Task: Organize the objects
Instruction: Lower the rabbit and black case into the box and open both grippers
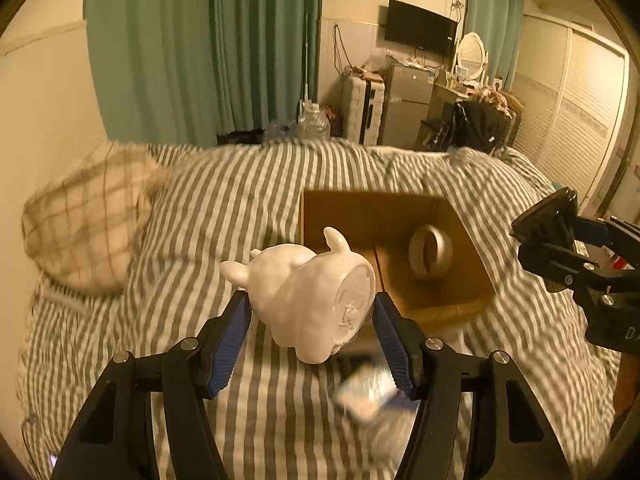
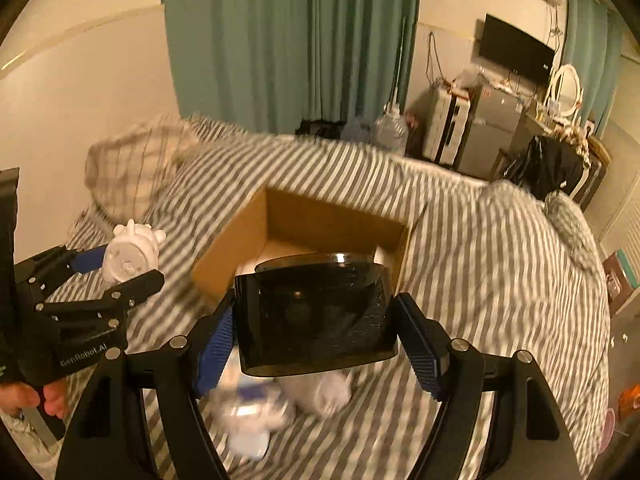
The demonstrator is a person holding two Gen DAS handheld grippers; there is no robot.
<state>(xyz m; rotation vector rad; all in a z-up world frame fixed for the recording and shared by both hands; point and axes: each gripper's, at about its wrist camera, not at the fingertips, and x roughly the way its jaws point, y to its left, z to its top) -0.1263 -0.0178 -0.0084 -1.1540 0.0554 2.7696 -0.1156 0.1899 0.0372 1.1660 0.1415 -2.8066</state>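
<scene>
My left gripper [image 1: 312,312] is shut on a white animal figurine [image 1: 308,300], held on its side above the striped bed, just left of an open cardboard box [image 1: 440,304]. A roll of tape [image 1: 430,252] lies inside the box. My right gripper [image 2: 316,328] is shut on a dark translucent container [image 2: 316,316], held above the near edge of the box [image 2: 228,256]. The left gripper and figurine [image 2: 130,252] show at the left of the right wrist view; the right gripper with the container [image 1: 548,220] shows at the right of the left wrist view.
Small white packets [image 2: 248,416] and a white soft item [image 2: 324,392] lie on the striped duvet [image 1: 240,208] in front of the box. A plaid pillow [image 1: 88,220] is at the far left. Green curtains, a fridge and wardrobe stand beyond the bed.
</scene>
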